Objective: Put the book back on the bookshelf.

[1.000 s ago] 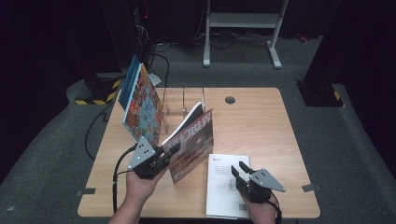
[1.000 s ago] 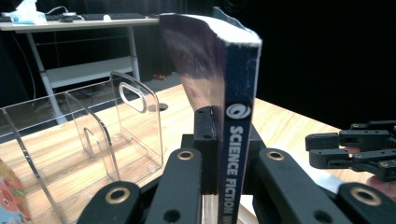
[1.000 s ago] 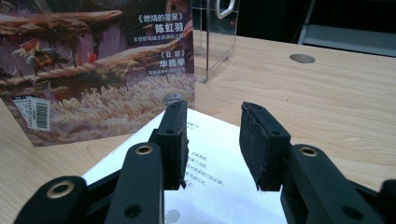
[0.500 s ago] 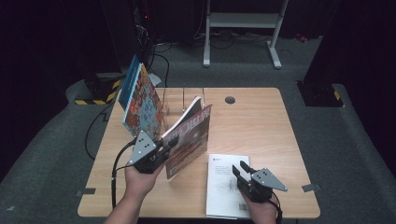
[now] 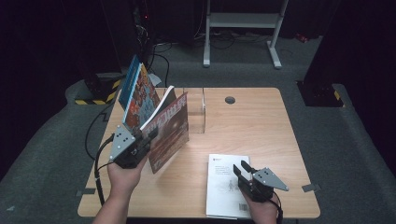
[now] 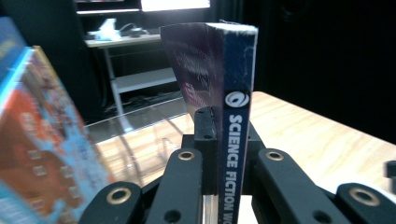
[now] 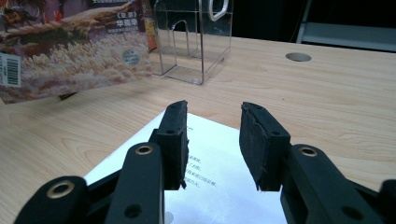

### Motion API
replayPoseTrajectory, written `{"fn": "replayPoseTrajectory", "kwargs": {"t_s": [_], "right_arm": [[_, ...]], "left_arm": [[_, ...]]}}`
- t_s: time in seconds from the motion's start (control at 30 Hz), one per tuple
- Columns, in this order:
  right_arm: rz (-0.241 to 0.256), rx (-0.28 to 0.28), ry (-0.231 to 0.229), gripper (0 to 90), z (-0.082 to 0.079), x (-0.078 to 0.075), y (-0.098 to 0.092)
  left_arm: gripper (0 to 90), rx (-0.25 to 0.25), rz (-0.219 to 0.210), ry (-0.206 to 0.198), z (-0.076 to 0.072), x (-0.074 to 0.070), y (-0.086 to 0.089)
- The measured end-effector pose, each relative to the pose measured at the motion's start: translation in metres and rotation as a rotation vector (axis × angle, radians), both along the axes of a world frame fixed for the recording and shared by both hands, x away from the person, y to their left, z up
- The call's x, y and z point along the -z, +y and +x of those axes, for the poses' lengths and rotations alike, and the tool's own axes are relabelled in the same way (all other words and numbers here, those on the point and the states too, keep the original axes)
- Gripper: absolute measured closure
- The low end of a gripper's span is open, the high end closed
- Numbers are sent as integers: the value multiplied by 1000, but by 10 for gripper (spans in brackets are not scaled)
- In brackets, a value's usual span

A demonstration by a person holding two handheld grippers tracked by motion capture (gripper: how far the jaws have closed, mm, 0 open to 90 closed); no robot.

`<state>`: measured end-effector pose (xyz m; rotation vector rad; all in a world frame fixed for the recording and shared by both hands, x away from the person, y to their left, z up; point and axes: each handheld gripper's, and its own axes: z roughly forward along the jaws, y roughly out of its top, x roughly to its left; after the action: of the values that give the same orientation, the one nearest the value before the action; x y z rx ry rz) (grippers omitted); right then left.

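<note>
My left gripper (image 5: pixel 145 138) is shut on the spine of a dark red science fiction magazine (image 5: pixel 167 131), which it holds upright and tilted above the table's left half. The left gripper view looks straight at the blue spine (image 6: pixel 237 140) clamped between the jaws (image 6: pixel 219 154). A colourful blue and orange book (image 5: pixel 138 95) leans at the table's far left, also seen as the book (image 6: pixel 42 149) in the left gripper view. My right gripper (image 5: pixel 244 171) stands open over a white booklet (image 5: pixel 223 184) near the front edge, with nothing between its fingers (image 7: pixel 212 144).
A clear acrylic book stand (image 5: pixel 196 109) sits at the table's middle back, seen also as the stand (image 7: pixel 194 42) in the right gripper view. A round cable hole (image 5: pixel 229 99) lies behind it. The wooden table (image 5: pixel 261 135) has bare room on its right half.
My left gripper has carried the magazine to the left and slightly back, toward the leaning colourful book. The right gripper has stayed in place over the white booklet.
</note>
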<state>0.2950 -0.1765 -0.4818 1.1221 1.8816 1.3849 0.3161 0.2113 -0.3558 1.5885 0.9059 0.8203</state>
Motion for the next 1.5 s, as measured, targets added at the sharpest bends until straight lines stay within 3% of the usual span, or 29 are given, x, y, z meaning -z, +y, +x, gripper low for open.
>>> {"fn": "replayPoseTrajectory", "kwargs": {"t_s": [0.27,0.73,1.3,1.5], "right_arm": [[3,-2,2,620,0,0,0],[14,-9,-3,620,1,-2,-4],[30,-8,-7,622,1,-5,-6],[26,-7,-10,622,1,-5,-6]], "left_arm": [[841,-63,-21,-5,4,0,7],[841,-163,20,-27,27,-1,-13],[841,-230,19,-43,58,-6,-31],[841,-236,9,-26,71,-7,-34]]}}
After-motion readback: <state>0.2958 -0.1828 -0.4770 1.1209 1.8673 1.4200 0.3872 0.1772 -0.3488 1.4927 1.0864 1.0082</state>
